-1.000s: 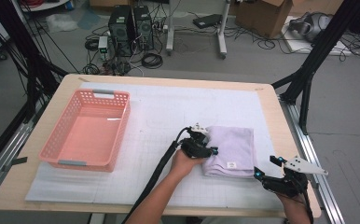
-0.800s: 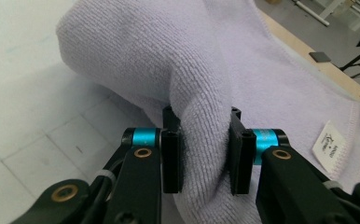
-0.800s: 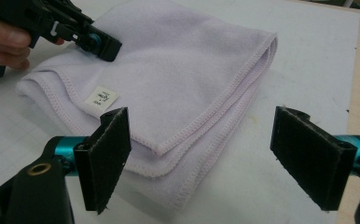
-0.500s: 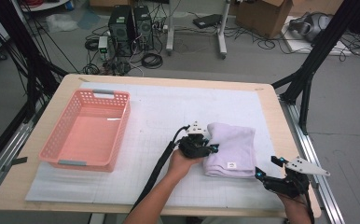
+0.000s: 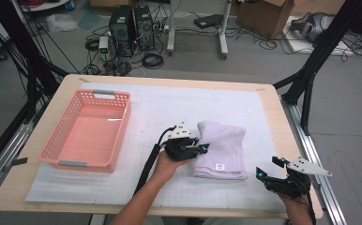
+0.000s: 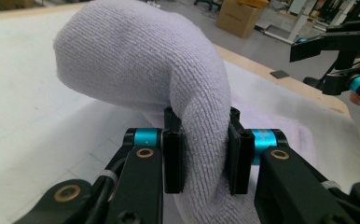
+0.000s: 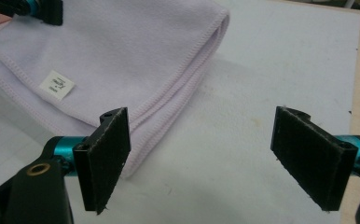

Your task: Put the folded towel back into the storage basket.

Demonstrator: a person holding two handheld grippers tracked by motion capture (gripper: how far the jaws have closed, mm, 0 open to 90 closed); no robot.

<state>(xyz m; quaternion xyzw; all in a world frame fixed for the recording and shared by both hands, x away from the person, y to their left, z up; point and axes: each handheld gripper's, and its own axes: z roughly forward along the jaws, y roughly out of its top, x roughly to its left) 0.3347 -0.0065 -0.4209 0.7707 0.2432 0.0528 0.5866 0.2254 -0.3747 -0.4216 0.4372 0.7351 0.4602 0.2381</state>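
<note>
A folded lilac towel (image 5: 220, 149) lies on the white mat, right of centre. My left gripper (image 5: 201, 147) is shut on the towel's left edge, and in the left gripper view the bunched towel (image 6: 159, 70) rises from between the two pads (image 6: 173, 161). My right gripper (image 5: 269, 167) hovers near the table's front right corner, open and empty. Its pads (image 7: 106, 156) stand wide apart just off the towel's (image 7: 122, 56) near corner, where a small white label (image 7: 57, 84) shows.
A salmon plastic basket (image 5: 90, 129) sits empty at the left of the mat (image 5: 169, 108). The wooden table edge (image 5: 287, 122) runs close on the right. Computers and cables lie on the floor beyond the table.
The left gripper has pulled the towel's left edge slightly up and left. The right gripper has barely moved.
</note>
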